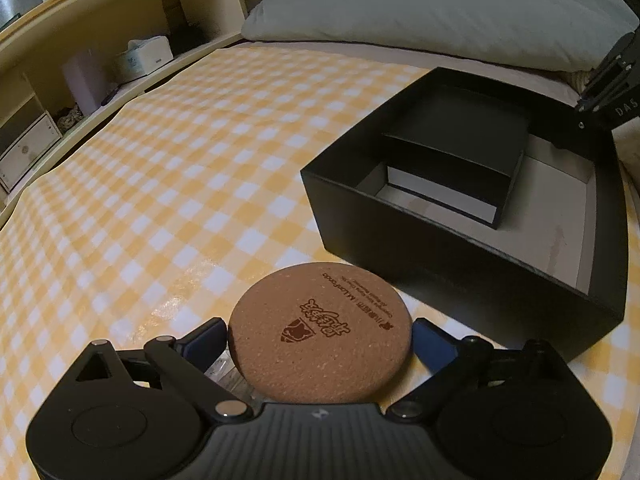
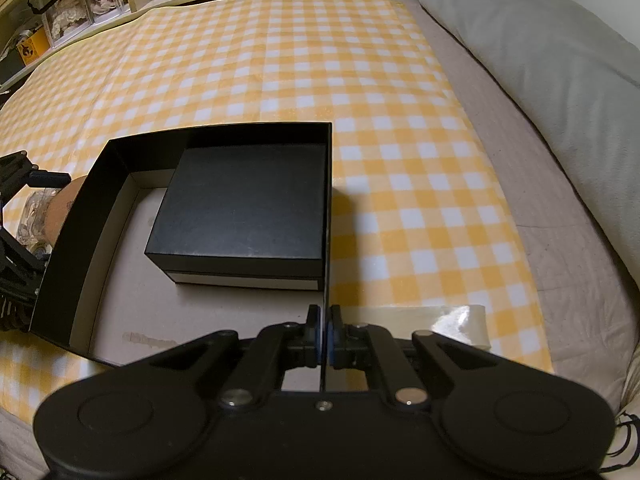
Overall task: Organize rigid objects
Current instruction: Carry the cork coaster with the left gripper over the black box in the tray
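My left claw (image 1: 320, 336) is set around a round cork coaster (image 1: 320, 332). The coaster is a flat brown disc with a dark red printed mark and lines of small print on its top face. Its blue pads (image 1: 430, 340) sit at the coaster's left and right edges; I cannot tell whether they press on the rim or only bracket it. The coaster rests over something clear and glassy, on the yellow-and-white checked cloth (image 1: 160, 200).

My right claw (image 2: 324, 332) is closed narrow on the right-hand wall of the open black tray box (image 2: 100, 184), one pad on each side of the thin wall.

Edges and clearance:
- The tray box stands just right of the coaster, its near corner close to the coaster's rim.
- Inside it, a smaller black box with a pale base band (image 2: 244, 216) sits against the far and right walls. Bare grey floor remains along the left wall and the near side.
- Left of and beyond the coaster, the cloth lies open up to the wooden shelf (image 1: 100, 40).
- A grey pillow (image 1: 440, 12) lies beyond the tray box.

View differences:
- The left wrist view alone shows the coaster's print.
- The right wrist view alone shows the grip on the wall, a strip of clear tape (image 2: 460, 320) at the cloth's near edge, and the clear object under the coaster.
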Demonstrator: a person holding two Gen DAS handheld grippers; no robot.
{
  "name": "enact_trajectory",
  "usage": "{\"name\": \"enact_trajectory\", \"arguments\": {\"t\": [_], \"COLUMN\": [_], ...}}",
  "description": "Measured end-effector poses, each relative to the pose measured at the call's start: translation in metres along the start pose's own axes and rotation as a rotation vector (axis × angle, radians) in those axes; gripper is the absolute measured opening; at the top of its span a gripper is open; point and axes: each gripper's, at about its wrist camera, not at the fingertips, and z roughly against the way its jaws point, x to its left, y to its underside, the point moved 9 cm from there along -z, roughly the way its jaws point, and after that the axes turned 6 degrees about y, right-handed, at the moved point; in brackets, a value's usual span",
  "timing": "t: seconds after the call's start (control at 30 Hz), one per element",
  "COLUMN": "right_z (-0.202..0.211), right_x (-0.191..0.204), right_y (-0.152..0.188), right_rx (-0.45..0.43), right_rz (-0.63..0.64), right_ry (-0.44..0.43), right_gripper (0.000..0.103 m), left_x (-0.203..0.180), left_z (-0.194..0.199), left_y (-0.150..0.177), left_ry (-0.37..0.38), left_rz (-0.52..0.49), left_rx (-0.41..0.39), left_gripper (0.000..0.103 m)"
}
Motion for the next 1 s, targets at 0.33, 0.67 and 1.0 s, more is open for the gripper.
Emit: {"name": "enact_trajectory", "arguments": {"t": [0.33, 0.67, 1.0], "right_z": [0.0, -0.001, 0.0], "right_x": [0.0, 0.0, -0.001], "right_y": [-0.001, -0.001, -0.001], "right_rx": [0.001, 0.001, -0.002], "right_rz": [-0.001, -0.003, -0.004], "right_ry": [0.0, -0.002, 0.0], "right_gripper": [0.004, 0.004, 0.004], "left_x": [0.018, 0.028, 0.003], "left_z": [0.023, 0.08, 0.1], "left_y": [0.001, -0.018, -0.04], "left_ry": [-0.061, -0.112, -0.101], "left_rz": [0.18, 0.356, 0.402], "left_rx": [-0.045, -0.214, -0.291], "left_gripper": [0.097, 0.097, 0.097]}}
